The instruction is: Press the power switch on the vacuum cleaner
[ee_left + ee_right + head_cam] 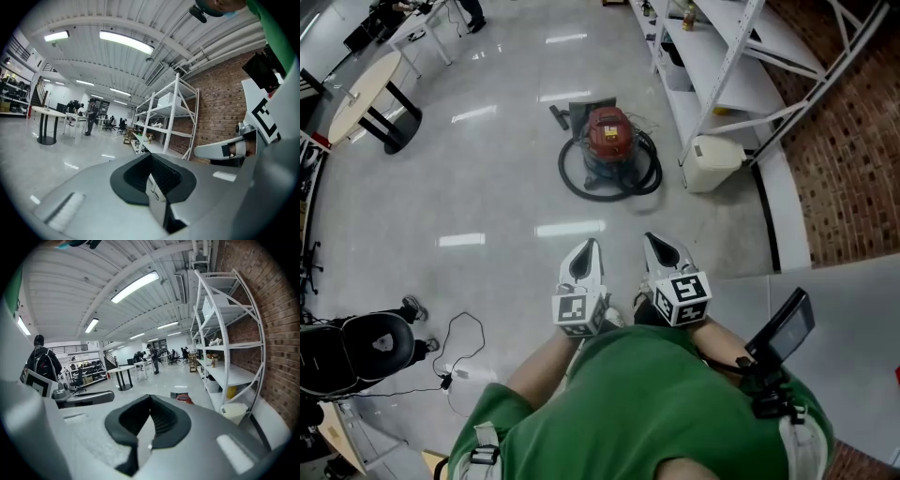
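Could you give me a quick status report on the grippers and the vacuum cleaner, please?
Both shut, empty, held at the chest: left gripper, right gripper. Red vacuum cleaner on the floor ahead, untouched. Black hose coiled round it.

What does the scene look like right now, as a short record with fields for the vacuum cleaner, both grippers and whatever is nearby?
vacuum cleaner: red-topped, standing on the floor, black hose looped around its base
left gripper: jaws together, nothing between them
right gripper: jaws together, nothing between them, beside the left one
contact: none; the vacuum cleaner is well ahead of both grippers
nearby: white bin and white shelf rack to the vacuum cleaner's right; round table far left
task state: switch not yet reached
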### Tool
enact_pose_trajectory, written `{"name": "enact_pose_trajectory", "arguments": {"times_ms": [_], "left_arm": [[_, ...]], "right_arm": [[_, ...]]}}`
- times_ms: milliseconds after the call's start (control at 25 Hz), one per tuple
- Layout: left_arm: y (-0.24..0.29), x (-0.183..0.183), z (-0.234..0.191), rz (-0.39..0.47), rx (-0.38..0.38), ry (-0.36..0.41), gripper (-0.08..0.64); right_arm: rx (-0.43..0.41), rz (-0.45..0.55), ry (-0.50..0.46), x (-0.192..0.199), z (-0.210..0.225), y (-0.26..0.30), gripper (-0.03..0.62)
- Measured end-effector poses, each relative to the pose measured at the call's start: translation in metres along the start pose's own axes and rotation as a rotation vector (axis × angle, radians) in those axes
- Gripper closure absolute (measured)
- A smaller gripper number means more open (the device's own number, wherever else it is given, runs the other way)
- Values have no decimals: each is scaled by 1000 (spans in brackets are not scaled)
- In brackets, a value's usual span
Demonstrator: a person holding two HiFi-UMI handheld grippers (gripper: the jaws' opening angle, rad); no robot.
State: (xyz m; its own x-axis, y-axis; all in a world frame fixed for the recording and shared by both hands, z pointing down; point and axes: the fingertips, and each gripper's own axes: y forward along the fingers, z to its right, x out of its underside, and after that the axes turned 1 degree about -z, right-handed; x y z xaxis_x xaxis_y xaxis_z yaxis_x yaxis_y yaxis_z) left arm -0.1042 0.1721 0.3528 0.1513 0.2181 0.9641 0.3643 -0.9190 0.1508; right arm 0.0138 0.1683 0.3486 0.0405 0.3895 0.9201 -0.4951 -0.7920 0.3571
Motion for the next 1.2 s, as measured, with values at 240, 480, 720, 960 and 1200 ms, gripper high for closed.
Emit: {"name": "enact_pose_trajectory", "arguments": {"times_ms": [240, 480, 720, 960, 1200], "left_arm": [[44, -8, -8, -13, -36, 2, 552], [109, -19, -15, -21, -69, 8, 552], [167, -28, -10, -36, -101, 30, 552], [205, -31, -9, -50, -152, 60, 552], [242, -36, -14, -76, -170, 65, 552]], "right_arm": [[-10, 5, 13, -16, 32, 32, 589], [-36, 26, 18, -43, 78, 75, 589], [-79, 10, 28, -57, 122, 108, 589], [-113, -10, 14, -66, 153, 132, 589], [-123, -21, 21, -76, 181, 161, 589]]}}
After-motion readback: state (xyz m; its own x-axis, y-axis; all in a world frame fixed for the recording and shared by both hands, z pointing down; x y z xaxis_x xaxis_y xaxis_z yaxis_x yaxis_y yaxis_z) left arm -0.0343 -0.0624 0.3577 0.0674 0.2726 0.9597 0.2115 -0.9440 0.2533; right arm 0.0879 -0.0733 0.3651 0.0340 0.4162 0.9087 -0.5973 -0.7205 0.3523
